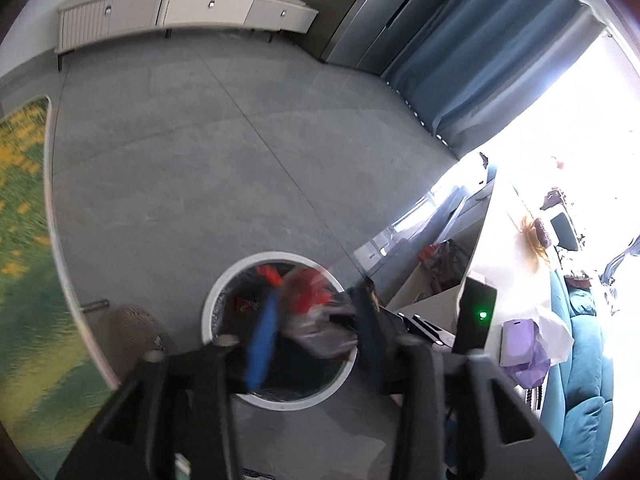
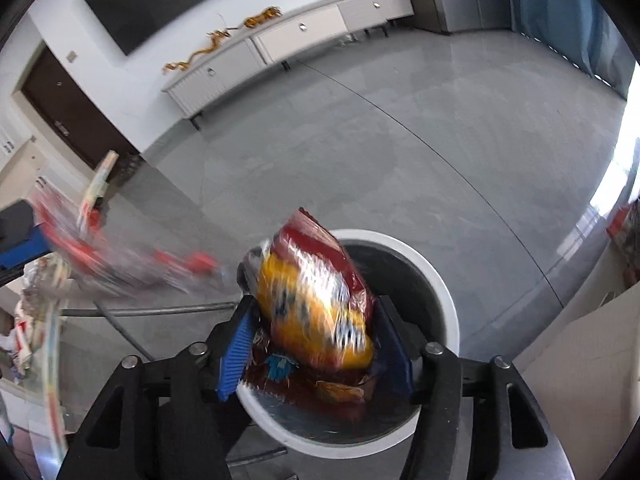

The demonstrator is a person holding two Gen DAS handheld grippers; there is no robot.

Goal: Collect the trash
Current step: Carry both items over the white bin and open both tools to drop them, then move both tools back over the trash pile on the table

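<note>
The grey tiled floor (image 1: 208,168) carries a round white-rimmed trash bin (image 1: 224,284), lined in black plastic, with wrappers lying inside it. A long pale sideboard (image 1: 180,12) on thin dark legs stands on the floor by the far wall. A green and yellow rug (image 1: 24,240) lies near the bin.

You are holding the left gripper (image 1: 316,320) over a white-rimmed bin (image 1: 216,292) standing on grey floor (image 1: 200,160). Its blue fingers (image 1: 262,344) are standing apart around a blurred red and grey wrapper (image 1: 316,312). A patterned rug (image 1: 24,240) is lying left.
</note>
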